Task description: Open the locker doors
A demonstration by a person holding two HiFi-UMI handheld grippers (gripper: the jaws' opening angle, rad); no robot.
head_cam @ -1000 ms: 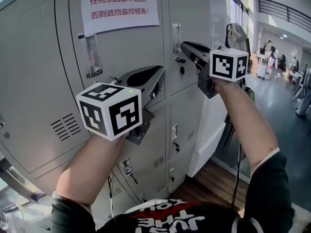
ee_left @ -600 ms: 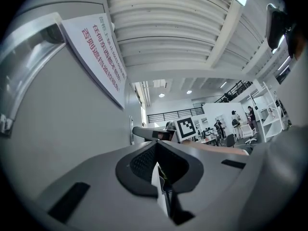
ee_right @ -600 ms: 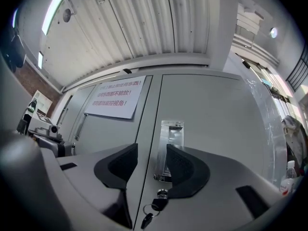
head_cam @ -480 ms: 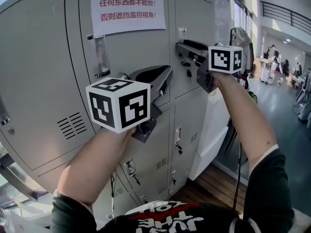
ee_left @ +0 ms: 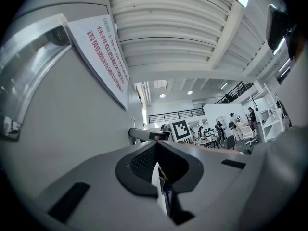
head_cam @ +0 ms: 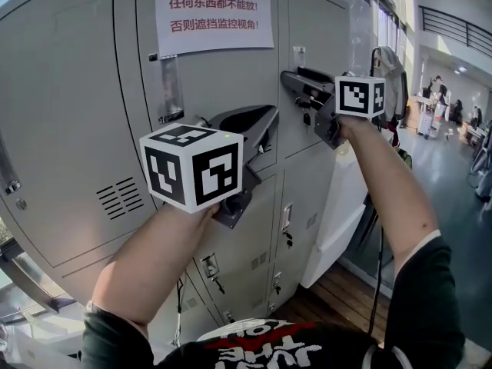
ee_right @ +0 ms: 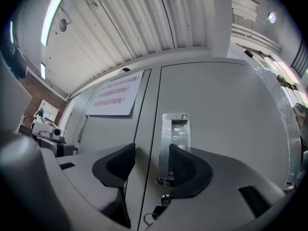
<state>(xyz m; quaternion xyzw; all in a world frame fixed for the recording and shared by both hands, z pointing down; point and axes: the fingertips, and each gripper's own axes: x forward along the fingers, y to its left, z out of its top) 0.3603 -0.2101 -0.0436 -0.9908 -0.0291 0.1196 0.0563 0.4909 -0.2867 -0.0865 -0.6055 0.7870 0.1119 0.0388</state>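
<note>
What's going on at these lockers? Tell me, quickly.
A person stands at a bank of grey lockers with a gripper in each hand. The right gripper has just been opening its jaws. They now stand apart at the metal handle of an upper door, not pressing on it. The left gripper is shut, close to the neighbouring door. Both doors look closed.

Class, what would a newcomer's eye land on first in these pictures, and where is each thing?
Most striking is the white notice with red print, high on the grey locker doors. Next come the marker cubes on the left gripper, centre foreground, and the right gripper, upper right, whose jaws have just been opening and stand apart, gripping nothing, by a clear door handle.
</note>
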